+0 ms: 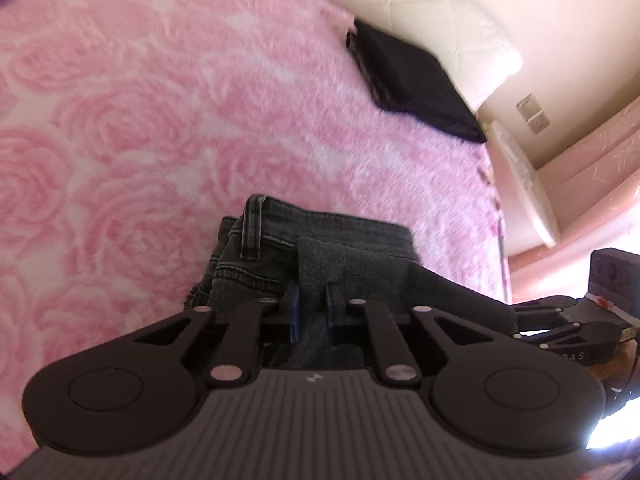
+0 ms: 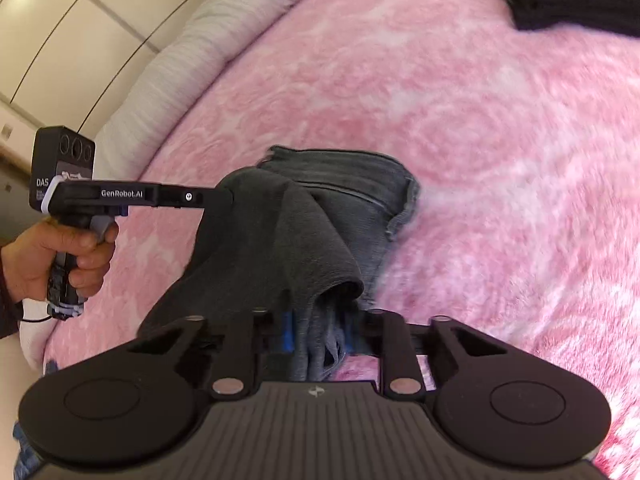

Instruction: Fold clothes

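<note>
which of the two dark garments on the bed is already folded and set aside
The black garment, lying flat and squared near the far edge of the pink blanket. The grey jeans are bunched up, clamped in both the left gripper and right gripper.

Soft, bright daylight fills both my views — the pink blanket (image 1: 168,128) smears with motion blur, a white glare (image 1: 612,426) burns the left view's lower right corner, and the fisheye bends every edge into dark corners.

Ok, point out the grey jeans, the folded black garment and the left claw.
grey jeans (image 1: 256,236): left wrist view, on the waistband.
folded black garment (image 1: 408,76): left wrist view, on its top face.
left claw (image 1: 313,308): left wrist view, between the blue fingertips.
</note>
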`<action>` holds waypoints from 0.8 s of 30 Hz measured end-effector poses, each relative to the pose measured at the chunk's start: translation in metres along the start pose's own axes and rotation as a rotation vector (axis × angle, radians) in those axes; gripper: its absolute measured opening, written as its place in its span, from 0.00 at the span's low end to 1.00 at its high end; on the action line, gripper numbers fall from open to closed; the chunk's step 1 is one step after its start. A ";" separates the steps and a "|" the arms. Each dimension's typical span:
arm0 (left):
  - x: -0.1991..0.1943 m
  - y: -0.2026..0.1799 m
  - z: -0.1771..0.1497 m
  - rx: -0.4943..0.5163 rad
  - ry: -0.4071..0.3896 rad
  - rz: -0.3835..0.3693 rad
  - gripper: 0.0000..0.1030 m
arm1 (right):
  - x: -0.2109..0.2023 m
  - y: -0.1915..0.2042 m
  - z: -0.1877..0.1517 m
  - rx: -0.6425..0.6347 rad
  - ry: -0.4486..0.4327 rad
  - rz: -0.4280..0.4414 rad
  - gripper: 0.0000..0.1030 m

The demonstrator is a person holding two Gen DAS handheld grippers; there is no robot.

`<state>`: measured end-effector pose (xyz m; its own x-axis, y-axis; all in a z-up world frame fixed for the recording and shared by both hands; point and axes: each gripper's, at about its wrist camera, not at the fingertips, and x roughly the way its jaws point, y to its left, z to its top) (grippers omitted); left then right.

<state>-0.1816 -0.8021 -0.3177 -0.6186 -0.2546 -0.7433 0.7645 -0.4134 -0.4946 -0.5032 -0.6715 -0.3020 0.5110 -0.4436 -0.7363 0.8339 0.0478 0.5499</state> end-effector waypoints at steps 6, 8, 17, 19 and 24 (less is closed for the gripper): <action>-0.046 0.001 0.012 -0.052 -0.112 0.069 0.08 | -0.011 0.025 0.034 -0.120 -0.037 0.085 0.17; -0.035 0.007 0.023 -0.055 -0.097 0.089 0.08 | -0.003 0.020 0.047 -0.148 -0.052 0.085 0.16; 0.040 0.026 0.034 -0.065 -0.019 0.128 0.11 | 0.029 -0.029 0.056 -0.125 -0.007 0.044 0.21; 0.043 0.029 0.031 -0.082 -0.014 0.138 0.15 | 0.028 -0.036 0.058 -0.073 0.000 0.037 0.29; 0.025 0.021 0.033 -0.053 -0.001 0.190 0.19 | 0.014 -0.028 0.065 -0.105 -0.011 -0.034 0.43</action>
<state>-0.1871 -0.8461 -0.3314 -0.4626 -0.3241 -0.8252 0.8758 -0.3115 -0.3686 -0.5332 -0.7369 -0.3023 0.4797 -0.4567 -0.7492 0.8685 0.1258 0.4794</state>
